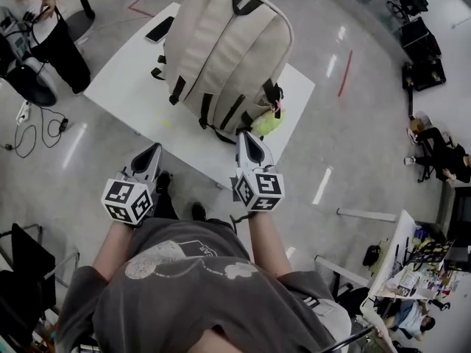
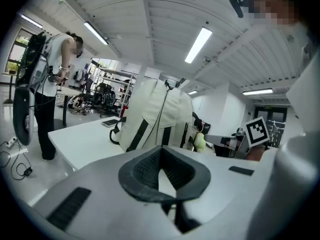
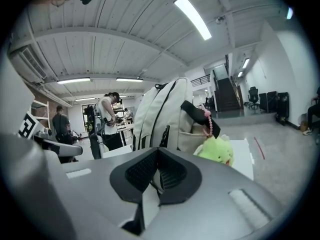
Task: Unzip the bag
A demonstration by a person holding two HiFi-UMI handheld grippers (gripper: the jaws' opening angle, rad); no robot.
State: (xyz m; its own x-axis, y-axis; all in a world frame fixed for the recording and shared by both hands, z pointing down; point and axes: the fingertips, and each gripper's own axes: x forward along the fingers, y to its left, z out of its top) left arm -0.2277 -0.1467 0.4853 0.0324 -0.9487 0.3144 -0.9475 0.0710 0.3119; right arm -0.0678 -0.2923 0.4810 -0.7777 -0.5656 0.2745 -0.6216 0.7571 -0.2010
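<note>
Bag (image 1: 224, 50): cream backpack with black straps, stood upright on a white table (image 1: 125, 87) at 12 o'clock from the person, strap side turned toward them. A green plush toy (image 1: 266, 123) hangs on a pink bead chain at the bag's 5 o'clock corner. A phone (image 1: 160, 29) lies at the bag's 10 o'clock, just beside it.

Left gripper (image 1: 151, 153) and right gripper (image 1: 246, 140) are held over the table's near edge, well short of the bag. On both, the jaws are closed tip to tip with nothing between them.

Step in hand, as judged: the approach, nothing gripped yet. A dark line, likely the zipper, is seen running over the bag's crown in both gripper views. No pull tab can be made out from here. The tab should be found first, probably from the far side or the top. One gripper is best opened and closed on the fabric or top handle beside the track, so the bag is braced. The other is then closed on the tab and drawn along the track, not away from it, or the upright bag may be tipped over.

Room: bare table is seen at 9 o'clock of the bag. At 3 o'clock the table edge is close, and the toy and chain could be snagged. Bystanders stand well apart.
</note>
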